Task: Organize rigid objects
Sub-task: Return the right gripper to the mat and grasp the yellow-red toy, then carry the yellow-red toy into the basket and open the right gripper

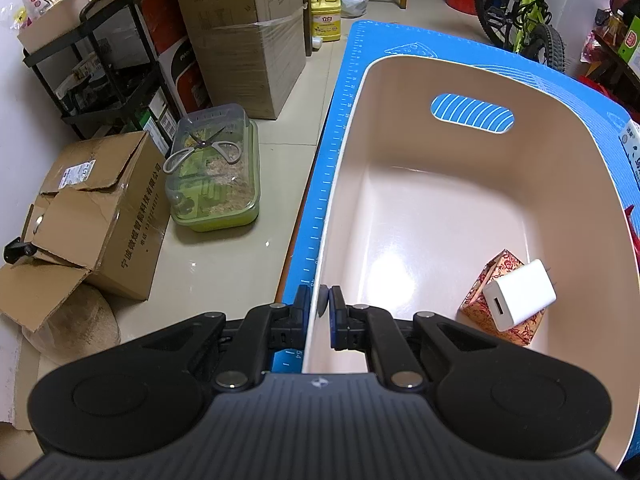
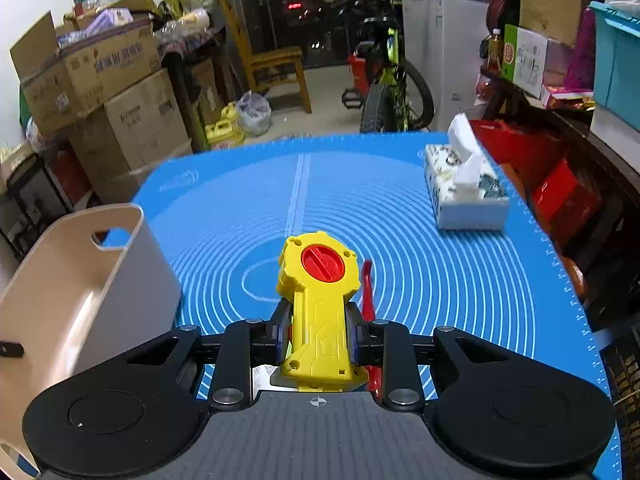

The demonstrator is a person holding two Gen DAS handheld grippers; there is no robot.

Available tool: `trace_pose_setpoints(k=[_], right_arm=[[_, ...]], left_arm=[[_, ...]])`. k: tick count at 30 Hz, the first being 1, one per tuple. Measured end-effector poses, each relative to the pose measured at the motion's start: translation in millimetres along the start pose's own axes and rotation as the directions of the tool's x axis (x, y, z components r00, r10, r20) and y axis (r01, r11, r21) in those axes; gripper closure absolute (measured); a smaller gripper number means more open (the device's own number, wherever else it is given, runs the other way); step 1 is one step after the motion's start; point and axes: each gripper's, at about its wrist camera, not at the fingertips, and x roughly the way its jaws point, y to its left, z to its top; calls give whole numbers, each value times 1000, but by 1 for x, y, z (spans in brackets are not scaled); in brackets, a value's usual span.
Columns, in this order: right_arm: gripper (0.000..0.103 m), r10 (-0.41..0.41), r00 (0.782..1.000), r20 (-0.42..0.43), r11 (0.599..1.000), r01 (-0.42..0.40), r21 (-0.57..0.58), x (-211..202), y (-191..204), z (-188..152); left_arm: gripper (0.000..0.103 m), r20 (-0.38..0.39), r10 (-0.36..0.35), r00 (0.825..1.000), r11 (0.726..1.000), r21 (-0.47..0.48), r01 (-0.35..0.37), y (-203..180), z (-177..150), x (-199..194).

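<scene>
While the left tongs (image 1: pixel 319 300) pinch the near rim of the beige bin (image 1: pixel 400 208) to steady it, the right tongs (image 2: pixel 318 330) clamp the yellow toy launcher (image 2: pixel 318 300) by its handle above the blue desk (image 2: pixel 440 280), presumably bound for the bin at left, beside the white charger (image 1: pixel 520 296).

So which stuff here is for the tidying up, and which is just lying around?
For the job: yellow toy in the right gripper; beige bin clamped by the left gripper; white charger; patterned box.

Lying about: tissue box, bicycle, cardboard boxes.
</scene>
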Motion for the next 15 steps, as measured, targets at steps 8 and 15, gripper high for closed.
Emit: trace_pose_setpoints(k=[8, 15], right_arm=[[67, 103, 987, 120, 994, -100, -34, -24, 48, 13], [67, 221, 971, 92, 967, -206, -148, -11, 115, 14]], left_arm=[[92, -1, 8, 1000, 1000, 7, -8, -1, 0, 0], [92, -2, 11, 1000, 1000, 12, -11, -3, 0, 0]])
